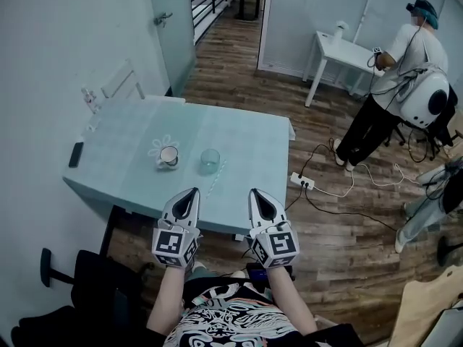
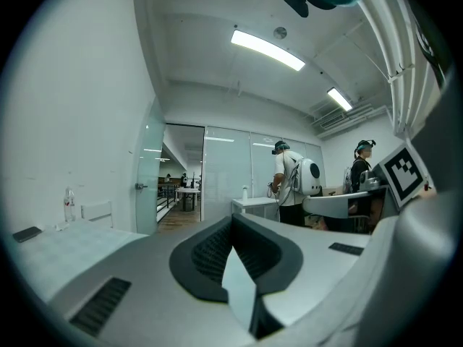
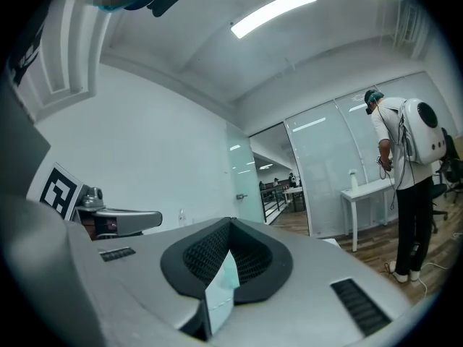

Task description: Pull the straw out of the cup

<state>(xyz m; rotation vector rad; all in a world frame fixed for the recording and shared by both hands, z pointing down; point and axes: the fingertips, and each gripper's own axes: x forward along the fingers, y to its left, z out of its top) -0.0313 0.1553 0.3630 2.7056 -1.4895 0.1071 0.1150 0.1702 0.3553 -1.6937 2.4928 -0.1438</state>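
The left gripper [image 1: 192,194] and right gripper [image 1: 255,194] hover side by side over the near edge of the table [image 1: 253,143], each with its jaws pressed together on nothing, while the clear cup [image 1: 210,160] stands at their 12 o'clock, the straw [image 1: 217,179] lying flat at its 5 o'clock and a mug [image 1: 168,155] at its 9 o'clock.

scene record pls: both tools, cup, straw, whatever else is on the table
left tool: shut, empty, over the table's near edge
right tool: shut, empty, beside the left tool
cup: clear, upright, on table
straw: just right of cup, slanting toward near edge; in cup or not, cannot tell
mug: on flower coaster, left of cup
phone: table's left edge
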